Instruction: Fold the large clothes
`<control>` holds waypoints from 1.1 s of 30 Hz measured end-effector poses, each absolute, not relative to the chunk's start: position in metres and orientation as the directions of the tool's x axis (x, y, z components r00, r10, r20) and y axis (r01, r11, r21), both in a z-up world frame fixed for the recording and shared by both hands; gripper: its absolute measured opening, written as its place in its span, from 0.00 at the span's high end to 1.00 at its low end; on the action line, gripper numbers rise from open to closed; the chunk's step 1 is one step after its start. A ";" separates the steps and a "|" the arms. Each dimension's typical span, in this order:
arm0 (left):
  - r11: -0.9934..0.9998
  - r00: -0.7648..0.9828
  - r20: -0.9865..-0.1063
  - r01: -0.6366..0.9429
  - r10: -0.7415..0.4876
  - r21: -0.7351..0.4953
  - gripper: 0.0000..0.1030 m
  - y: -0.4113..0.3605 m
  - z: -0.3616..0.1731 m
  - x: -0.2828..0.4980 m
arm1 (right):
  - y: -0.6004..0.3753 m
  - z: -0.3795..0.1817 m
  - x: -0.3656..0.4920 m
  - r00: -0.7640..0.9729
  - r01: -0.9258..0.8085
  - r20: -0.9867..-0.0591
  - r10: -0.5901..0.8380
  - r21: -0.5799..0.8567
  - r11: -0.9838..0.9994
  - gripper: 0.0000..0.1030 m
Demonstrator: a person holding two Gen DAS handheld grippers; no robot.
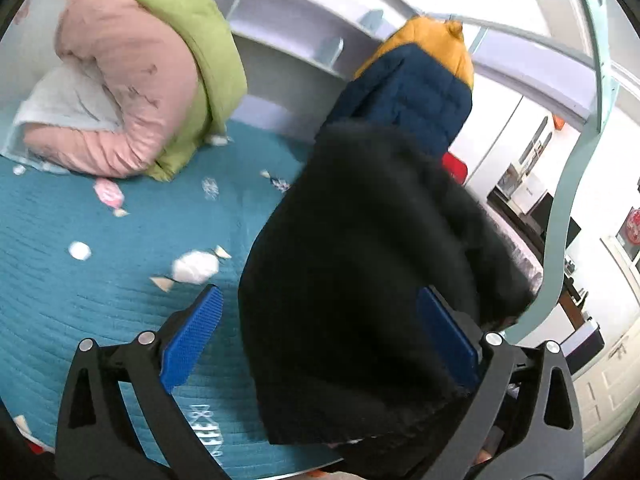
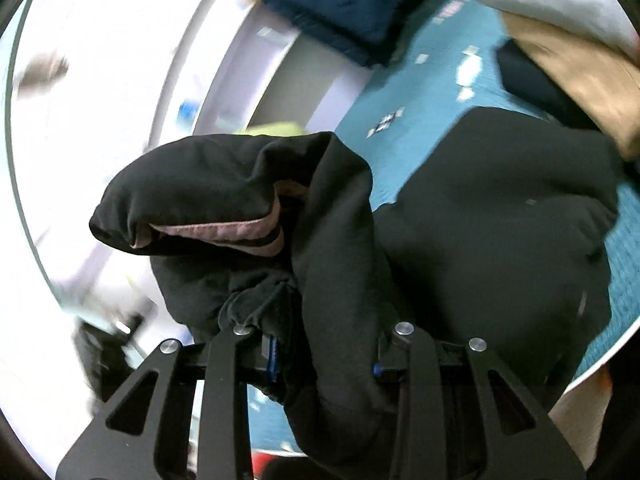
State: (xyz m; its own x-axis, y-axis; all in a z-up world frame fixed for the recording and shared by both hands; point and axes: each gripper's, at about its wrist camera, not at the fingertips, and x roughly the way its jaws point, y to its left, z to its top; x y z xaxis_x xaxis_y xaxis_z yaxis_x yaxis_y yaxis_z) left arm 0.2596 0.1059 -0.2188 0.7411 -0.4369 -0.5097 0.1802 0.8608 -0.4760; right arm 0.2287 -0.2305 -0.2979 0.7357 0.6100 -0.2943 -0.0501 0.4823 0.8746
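Observation:
A large black garment point(image 1: 360, 280) hangs over the teal bed cover point(image 1: 100, 300). In the left wrist view my left gripper point(image 1: 320, 336) is open, its blue pads point(image 1: 192, 336) wide apart, with the black cloth draped between them and over the right pad. In the right wrist view my right gripper point(image 2: 324, 356) is shut on a bunched fold of the black garment point(image 2: 340, 260), whose pink-lined cuff point(image 2: 224, 232) sticks out to the left. The rest of the garment point(image 2: 500, 220) spreads on the bed.
A pink and green quilt pile point(image 1: 140, 80) lies at the bed's far left. A navy and yellow jacket point(image 1: 416, 88) stands behind the black garment. A tan garment point(image 2: 580, 80) lies at the right. A white shelf headboard point(image 1: 300, 40) runs behind.

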 end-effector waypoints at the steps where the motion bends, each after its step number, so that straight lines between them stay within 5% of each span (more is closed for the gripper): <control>1: 0.855 0.722 -0.521 0.190 -0.455 -0.482 0.05 0.096 -0.221 0.268 | -0.241 -0.303 0.229 0.744 -0.021 -0.285 0.604 0.894 0.448 0.71; 6: 0.839 0.641 -0.551 0.321 -0.534 -0.440 0.05 0.013 -0.215 0.325 | -0.266 -0.316 0.225 0.755 0.062 -0.312 0.577 0.910 0.410 0.71; 15: 0.793 0.332 -0.761 0.485 -0.558 -0.370 0.05 -0.141 -0.257 0.415 | -0.314 -0.357 0.215 0.740 0.199 -0.403 0.539 0.896 0.397 0.67; 18: 0.815 0.275 -0.830 0.486 -0.486 -0.316 0.05 -0.172 -0.280 0.440 | -0.318 -0.336 0.211 0.713 0.172 -0.466 0.524 0.840 0.514 0.54; 23: 0.815 0.193 -0.877 0.497 -0.439 -0.298 0.05 -0.187 -0.303 0.477 | -0.326 -0.280 0.188 0.740 0.072 -0.547 0.392 0.643 0.762 0.52; 31: 0.782 0.133 -0.902 0.559 -0.411 -0.274 0.05 -0.203 -0.302 0.472 | -0.282 -0.223 0.212 0.809 -0.168 -0.419 0.412 0.506 0.846 0.62; 33: 0.773 0.126 -0.900 0.571 -0.417 -0.279 0.05 -0.203 -0.301 0.471 | -0.277 -0.228 0.227 0.802 -0.173 -0.422 0.422 0.513 0.841 0.73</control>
State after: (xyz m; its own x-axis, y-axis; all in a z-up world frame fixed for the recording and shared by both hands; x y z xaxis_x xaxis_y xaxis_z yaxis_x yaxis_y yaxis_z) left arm 0.4707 -0.2026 -0.3010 0.1259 -0.4175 -0.8999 0.5706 0.7726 -0.2786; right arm 0.2272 -0.2766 -0.2279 0.8024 0.4223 -0.4216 -0.1730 0.8408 0.5129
